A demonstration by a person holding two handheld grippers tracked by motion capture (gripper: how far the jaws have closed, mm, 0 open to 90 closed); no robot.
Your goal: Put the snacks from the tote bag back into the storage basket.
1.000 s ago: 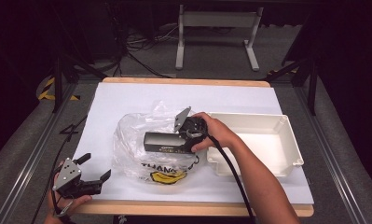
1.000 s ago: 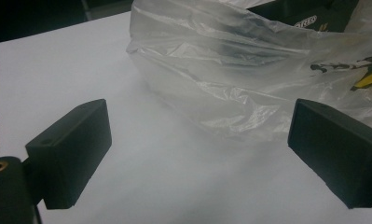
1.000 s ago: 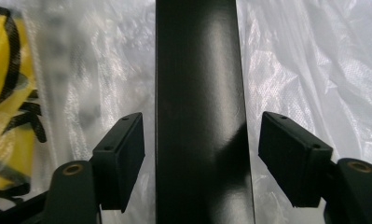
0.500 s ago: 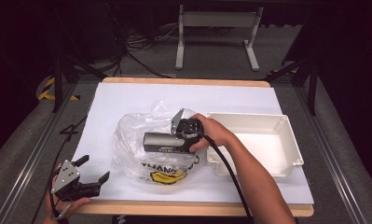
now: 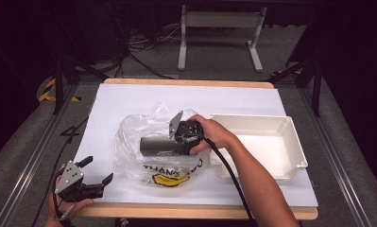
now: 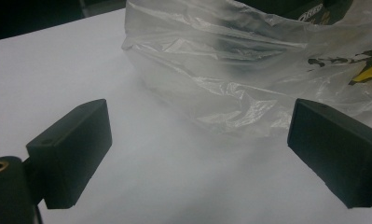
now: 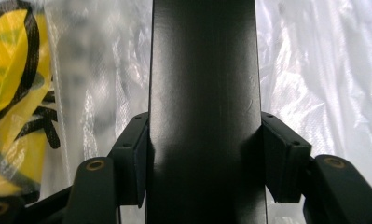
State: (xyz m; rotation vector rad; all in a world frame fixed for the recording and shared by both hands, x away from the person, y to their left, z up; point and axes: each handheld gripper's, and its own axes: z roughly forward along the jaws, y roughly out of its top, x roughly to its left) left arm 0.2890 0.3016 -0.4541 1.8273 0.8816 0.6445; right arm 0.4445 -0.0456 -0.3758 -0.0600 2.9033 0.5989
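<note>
right claw (image 7: 204, 158) clamped on dark cylinder (image 5: 160, 145) over plastic bag (image 5: 143, 156), mid-table | left claw (image 5: 95, 171) wide open, holding nothing, at table's (image 5: 129, 97) front-left edge | white tray (image 5: 271, 144) right

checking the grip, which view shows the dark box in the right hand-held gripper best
The right gripper view: the dark box sits squarely between the right hand-held gripper pads, both pressed on its sides. The high view shows its whole length over the plastic bag. The left gripper view gives a blurred dark shape through the bag.

The high view looks down the table (image 5: 129, 99); both gripper views, perhaps very close, share its plastic bag (image 6: 230, 60).
</note>
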